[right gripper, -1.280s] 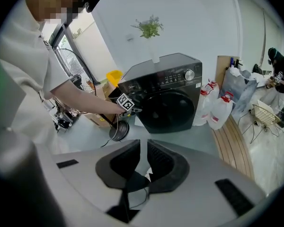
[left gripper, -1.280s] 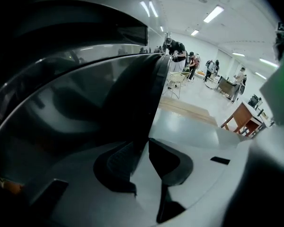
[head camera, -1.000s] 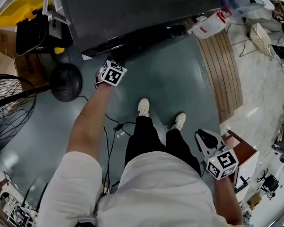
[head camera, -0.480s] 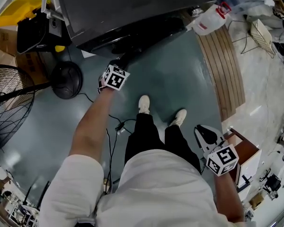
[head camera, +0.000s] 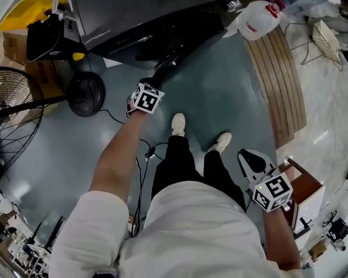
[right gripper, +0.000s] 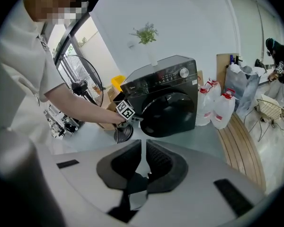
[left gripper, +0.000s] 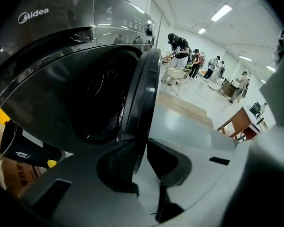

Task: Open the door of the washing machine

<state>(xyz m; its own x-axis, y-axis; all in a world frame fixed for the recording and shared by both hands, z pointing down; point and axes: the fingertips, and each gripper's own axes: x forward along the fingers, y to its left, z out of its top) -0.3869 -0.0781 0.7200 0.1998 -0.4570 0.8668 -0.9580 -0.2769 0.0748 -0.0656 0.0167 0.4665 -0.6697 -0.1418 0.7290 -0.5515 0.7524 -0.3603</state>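
The dark grey washing machine (head camera: 156, 7) stands at the top of the head view. Its round door (head camera: 175, 55) hangs partly open, edge towards me. My left gripper (head camera: 158, 77) is shut on the door's rim. In the left gripper view that rim (left gripper: 144, 93) runs up between the pads, with the gripper (left gripper: 142, 146) clamped on it and the dark drum (left gripper: 102, 103) behind. My right gripper (head camera: 250, 165) hangs low by my right hip, far from the machine. In its own view the right gripper (right gripper: 143, 151) is shut on nothing and looks across at the machine (right gripper: 173, 103).
A standing fan (head camera: 11, 132) and a round black base (head camera: 86, 94) stand left of the machine. White jugs (head camera: 258, 19) and a wooden slatted platform (head camera: 284, 80) are on the right. A cable (head camera: 142, 155) lies by my feet. A small wooden cabinet (head camera: 304, 187) is beside my right gripper.
My left gripper has drawn back towards me with the door rim in it, and the door has swung further out from the machine. The right gripper has barely moved.
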